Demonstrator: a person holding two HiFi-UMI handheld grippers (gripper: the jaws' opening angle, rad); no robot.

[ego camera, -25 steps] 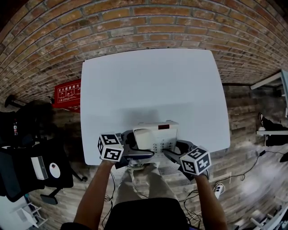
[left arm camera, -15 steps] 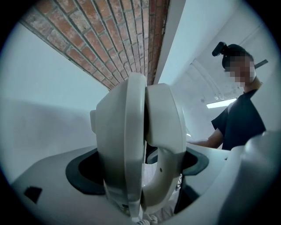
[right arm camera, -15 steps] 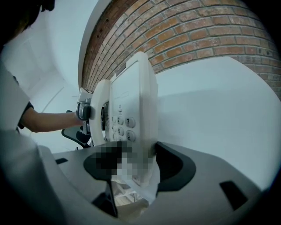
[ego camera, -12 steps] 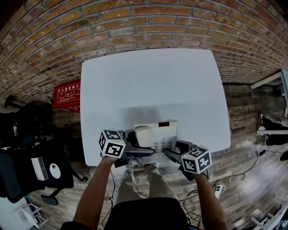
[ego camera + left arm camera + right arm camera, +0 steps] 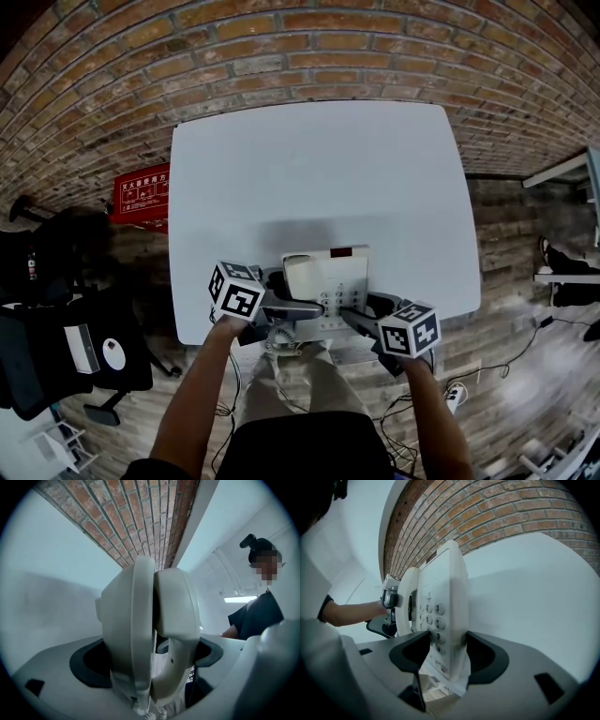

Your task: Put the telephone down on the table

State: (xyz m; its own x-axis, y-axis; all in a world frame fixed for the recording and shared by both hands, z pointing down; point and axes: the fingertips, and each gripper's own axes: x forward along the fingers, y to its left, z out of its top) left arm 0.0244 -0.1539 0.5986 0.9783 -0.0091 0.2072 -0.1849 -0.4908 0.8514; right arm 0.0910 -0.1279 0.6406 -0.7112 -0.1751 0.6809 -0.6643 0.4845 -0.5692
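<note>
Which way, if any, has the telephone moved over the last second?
Yes. The telephone has edged forward, away from the table's near edge toward the brick wall.

A white table (image 5: 319, 169) stands by a brick wall (image 5: 281, 47) on wood-plank floor (image 5: 525, 328), black chair (image 5: 56, 319) nearby

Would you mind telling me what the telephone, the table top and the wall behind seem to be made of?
The telephone looks like off-white moulded plastic, smooth with a slight sheen. The table top appears to be matte white laminate or painted board, uniform throughout. The wall is bare brick with mortar joints.
</note>
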